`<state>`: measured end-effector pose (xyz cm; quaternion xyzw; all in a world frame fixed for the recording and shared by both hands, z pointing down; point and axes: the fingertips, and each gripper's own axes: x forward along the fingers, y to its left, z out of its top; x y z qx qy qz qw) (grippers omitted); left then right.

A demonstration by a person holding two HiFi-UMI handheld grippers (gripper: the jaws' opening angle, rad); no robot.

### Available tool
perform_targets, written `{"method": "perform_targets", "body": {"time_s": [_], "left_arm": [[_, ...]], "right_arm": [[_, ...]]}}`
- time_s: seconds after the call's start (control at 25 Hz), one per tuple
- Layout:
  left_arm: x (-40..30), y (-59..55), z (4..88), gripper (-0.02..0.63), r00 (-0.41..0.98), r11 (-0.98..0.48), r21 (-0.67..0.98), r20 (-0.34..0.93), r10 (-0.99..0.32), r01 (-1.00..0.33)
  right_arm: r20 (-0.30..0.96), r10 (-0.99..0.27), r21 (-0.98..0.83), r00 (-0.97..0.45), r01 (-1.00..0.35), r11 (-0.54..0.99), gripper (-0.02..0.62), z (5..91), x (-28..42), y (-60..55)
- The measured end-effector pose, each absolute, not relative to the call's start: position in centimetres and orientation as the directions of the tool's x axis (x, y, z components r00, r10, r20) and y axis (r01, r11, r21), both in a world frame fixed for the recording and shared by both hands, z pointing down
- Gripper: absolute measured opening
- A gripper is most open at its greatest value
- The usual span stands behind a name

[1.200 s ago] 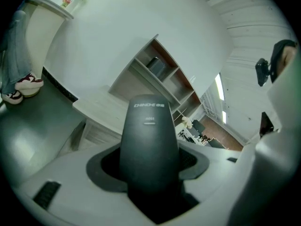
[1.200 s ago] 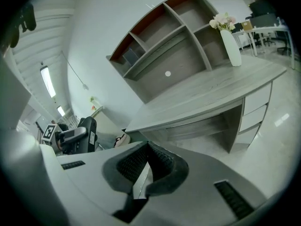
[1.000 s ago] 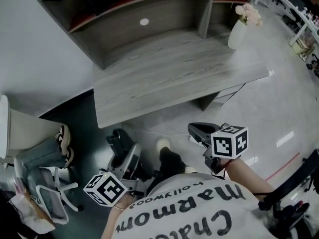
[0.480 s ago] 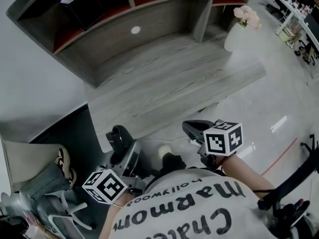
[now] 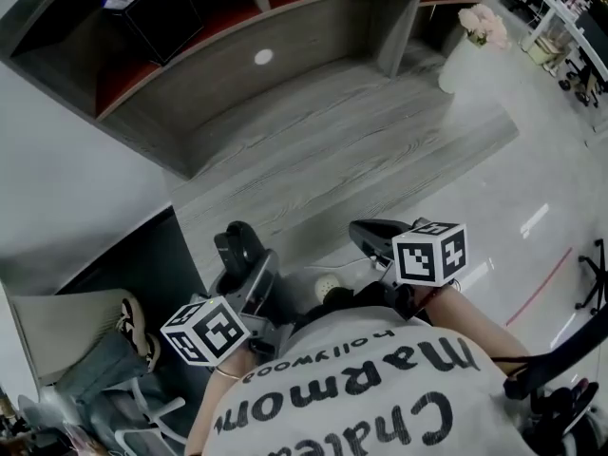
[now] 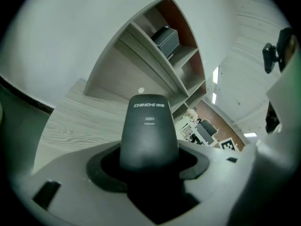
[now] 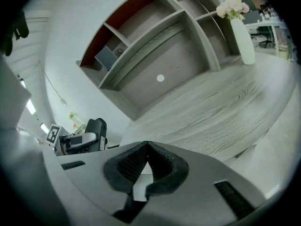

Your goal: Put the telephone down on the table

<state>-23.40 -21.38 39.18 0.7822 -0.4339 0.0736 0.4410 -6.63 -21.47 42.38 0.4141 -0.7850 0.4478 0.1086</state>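
Left gripper view shows the telephone [image 6: 149,131], a dark handset, standing up between the jaws of the left hand-held gripper [image 5: 245,272], which pinches its lower part. The telephone is held in the air, short of the tabletop [image 5: 380,150]. It looks like hard, smooth plastic: probably light and stiff, but liable to slip or swing if pinched near one end, so a hold nearer its middle would serve better. Only its rounded upper end shows. The part inside the jaws is hidden, and I cannot tell whether a cord hangs from it. In the head view, the person's shirt [image 5: 380,397] covers both wrists. To the right, the right hand-held gripper [image 7: 146,166] has its pads pressed together on nothing. The vase [image 5: 465,60] stands at the tabletop's far right corner.
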Motion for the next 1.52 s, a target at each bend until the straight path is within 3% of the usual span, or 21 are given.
{"method": "perform_targets", "body": {"time_s": [0.28, 0.56, 1.04, 1.28, 1.52], "left_arm": [[-23.6, -22.9, 41.0, 0.275, 0.560, -0.339, 0.447, 0.629, -0.539, -0.828], [-22.6, -23.9, 43.0, 0.275, 0.556, -0.308, 0.464, 0.657, -0.508, -0.830], [-20.7, -25.8, 46.8, 0.275, 0.458, -0.319, 0.340, 0.760, -0.461, -0.885], [-20.9, -26.7, 48.3, 0.275, 0.422, -0.317, 0.304, 0.800, -0.427, -0.898], [-21.4, -27.2, 49.5, 0.275, 0.414, -0.249, 0.338, 0.813, -0.409, -0.908]], "right_arm": [[0.544, -0.498, -0.665, -0.675, -0.709, 0.235, 0.011, 43.5, -9.3, -22.4], [0.576, -0.457, -0.672, -0.678, -0.711, 0.208, 0.011, 45.8, -9.1, -22.8], [0.576, -0.383, -0.712, -0.723, -0.673, 0.199, 0.011, 47.4, -7.3, -24.6], [0.608, -0.345, -0.640, -0.715, -0.698, 0.321, 0.011, 48.0, -7.9, -25.4], [0.570, -0.339, -0.691, -0.748, -0.660, 0.294, 0.011, 48.2, -8.7, -26.2]]}}
